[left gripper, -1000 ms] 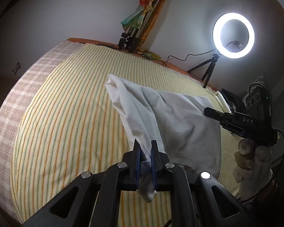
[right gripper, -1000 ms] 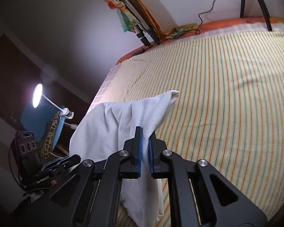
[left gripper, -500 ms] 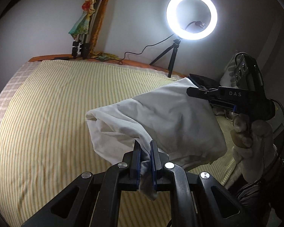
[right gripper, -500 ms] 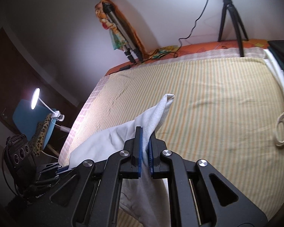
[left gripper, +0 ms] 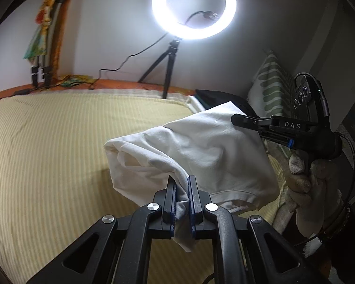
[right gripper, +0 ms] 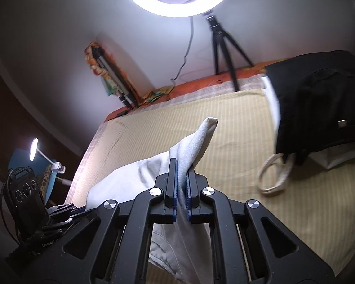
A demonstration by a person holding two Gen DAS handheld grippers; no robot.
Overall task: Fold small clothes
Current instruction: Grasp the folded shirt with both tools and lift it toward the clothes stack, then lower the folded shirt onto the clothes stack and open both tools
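Pinching a bunched fold of the white garment (left gripper: 196, 151) between the left gripper (left gripper: 181, 190) fingers, cloth tail drooping below. Likewise clamped on a second fold by the right gripper (right gripper: 182, 177), a corner poking up past its fingertips. Stretched between the two, lifted above the yellow striped bedspread (left gripper: 47, 146). Farther off, a black bag (right gripper: 319, 104) at the bed's edge; beyond, a lit ring light (left gripper: 194, 7) on a tripod against the wall.

The left tongs (left gripper: 181, 189) are clamped tight on fabric pinched between the blue pads. The right tongs (right gripper: 181, 177) are likewise closed on fabric, gripped by a gloved hand (left gripper: 303, 177).
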